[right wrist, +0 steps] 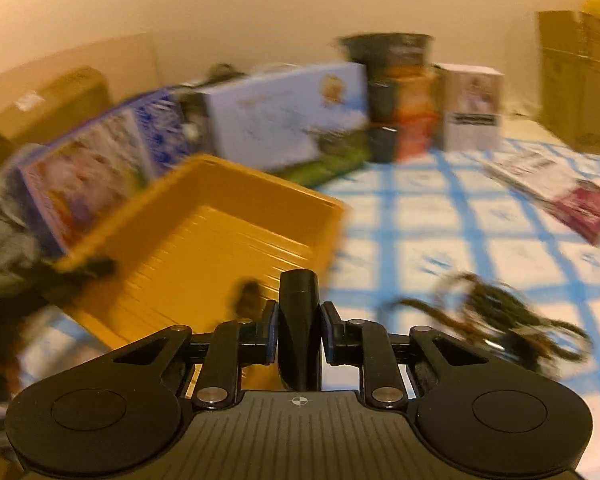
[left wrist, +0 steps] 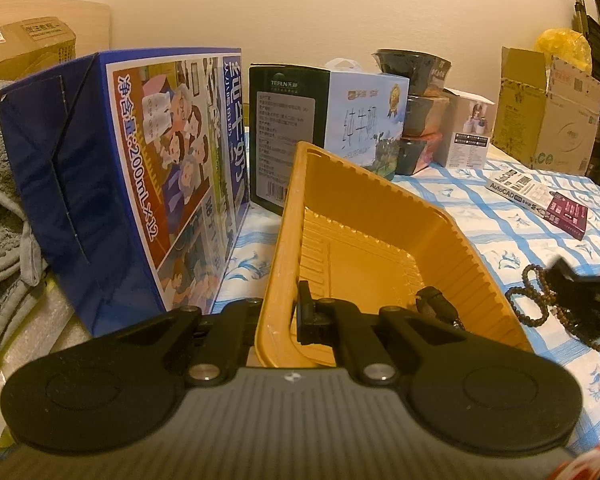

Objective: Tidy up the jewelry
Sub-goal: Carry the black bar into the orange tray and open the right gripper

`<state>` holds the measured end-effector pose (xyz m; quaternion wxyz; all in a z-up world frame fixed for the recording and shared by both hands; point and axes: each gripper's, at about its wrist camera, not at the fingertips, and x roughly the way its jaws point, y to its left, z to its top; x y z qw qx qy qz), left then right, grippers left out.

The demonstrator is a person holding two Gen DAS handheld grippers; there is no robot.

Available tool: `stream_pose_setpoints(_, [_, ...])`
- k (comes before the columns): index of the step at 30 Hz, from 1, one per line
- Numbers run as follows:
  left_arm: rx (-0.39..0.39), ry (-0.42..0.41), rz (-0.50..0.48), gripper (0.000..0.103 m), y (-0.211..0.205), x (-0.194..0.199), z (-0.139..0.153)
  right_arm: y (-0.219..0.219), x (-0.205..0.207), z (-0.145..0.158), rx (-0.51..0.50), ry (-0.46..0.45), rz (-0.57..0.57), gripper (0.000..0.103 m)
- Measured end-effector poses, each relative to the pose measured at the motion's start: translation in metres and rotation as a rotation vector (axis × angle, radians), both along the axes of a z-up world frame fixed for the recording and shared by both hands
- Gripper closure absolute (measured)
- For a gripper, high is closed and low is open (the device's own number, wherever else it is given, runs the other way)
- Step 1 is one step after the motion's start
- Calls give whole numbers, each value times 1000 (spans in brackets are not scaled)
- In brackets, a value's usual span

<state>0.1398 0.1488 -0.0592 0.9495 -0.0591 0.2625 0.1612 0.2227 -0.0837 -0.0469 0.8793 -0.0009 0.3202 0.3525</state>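
Gripping the near left wall of the yellow tray (left wrist: 364, 240), the left gripper (left wrist: 278, 316) has its fingers clenched on the rim, tilting the tray on the blue-checked cloth (left wrist: 500, 224), a dark piece (left wrist: 434, 300) inside at 1 o'clock and the bead strands (left wrist: 540, 304) outside at 3 o'clock beside the right gripper (left wrist: 580, 292). Seen from the right wrist, blurred, the right gripper (right wrist: 299, 332) is clamped on a dark cylindrical piece (right wrist: 299, 304) whose long axis points to 12 o'clock, the tray (right wrist: 204, 232) lying at 11 o'clock and nearer this hand, boxes (right wrist: 288, 116) crowding the wall behind.
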Motion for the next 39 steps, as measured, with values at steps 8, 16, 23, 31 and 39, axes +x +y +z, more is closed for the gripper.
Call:
stream_pose_setpoints(8, [-1, -1, -7, 99, -1, -1, 2, 73, 2, -14, 57, 65, 86, 81])
stream_pose_setpoints(16, [-7, -3, -4, 99, -1, 0, 2, 99, 1, -40, 25, 133, 91, 81])
stream_pose_setpoints(23, [-10, 5, 1, 99, 0, 0, -1, 84, -11, -32, 80, 122, 98, 63])
stream_pose_setpoints(31, [-8, 7, 2, 99, 0, 1, -1, 20, -27, -15, 69, 63, 23, 61])
stream_pose_setpoints(39, [-6, 8, 4, 99, 1, 1, -2, -58, -25, -27, -31, 89, -174, 61])
